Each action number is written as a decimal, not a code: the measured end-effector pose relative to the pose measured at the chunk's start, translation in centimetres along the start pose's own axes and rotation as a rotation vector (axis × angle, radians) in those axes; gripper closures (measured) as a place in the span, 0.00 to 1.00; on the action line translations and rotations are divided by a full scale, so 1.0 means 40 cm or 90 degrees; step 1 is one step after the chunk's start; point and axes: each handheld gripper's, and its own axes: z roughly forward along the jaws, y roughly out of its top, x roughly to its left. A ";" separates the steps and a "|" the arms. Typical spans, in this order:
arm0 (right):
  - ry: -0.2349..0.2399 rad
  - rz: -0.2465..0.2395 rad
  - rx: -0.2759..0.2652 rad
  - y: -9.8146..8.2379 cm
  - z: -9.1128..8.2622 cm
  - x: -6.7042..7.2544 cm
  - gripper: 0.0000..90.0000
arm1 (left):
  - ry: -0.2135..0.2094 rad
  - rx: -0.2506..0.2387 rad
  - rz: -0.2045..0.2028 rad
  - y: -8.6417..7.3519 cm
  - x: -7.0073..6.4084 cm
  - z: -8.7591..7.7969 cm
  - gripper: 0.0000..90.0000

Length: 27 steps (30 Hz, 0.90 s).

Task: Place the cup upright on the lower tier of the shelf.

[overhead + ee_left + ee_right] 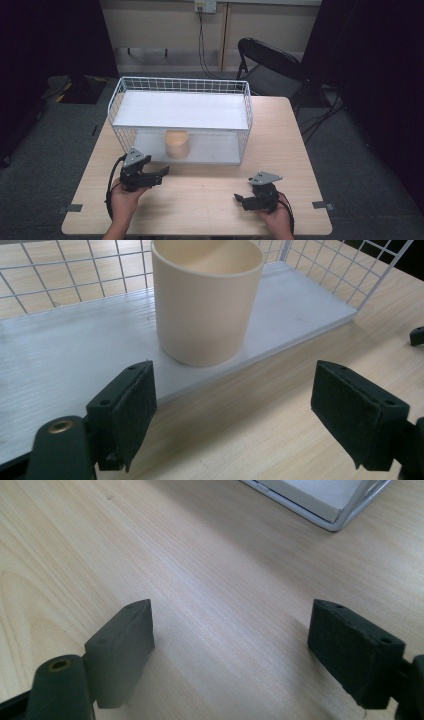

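Room, high view: pale wooden table, white wire rack, a folding chair behind; I see the cream cup on the rack's lower shelf.
Left gripper view: my left gripper gapes wide, empty, near the cup; it looks stiff, light and smooth, so I'd pinch mid-wall.
Right gripper view: my right gripper is spread wide over bare wood, empty.

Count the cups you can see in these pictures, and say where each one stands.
1. The cup stands upright on the lower shelf of the white wire rack, left of centre. The upper shelf may hide others.
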 end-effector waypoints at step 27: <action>-0.001 0.000 0.000 0.000 0.000 0.000 0.20 | -0.004 0.032 0.014 -0.068 0.068 -0.065 0.19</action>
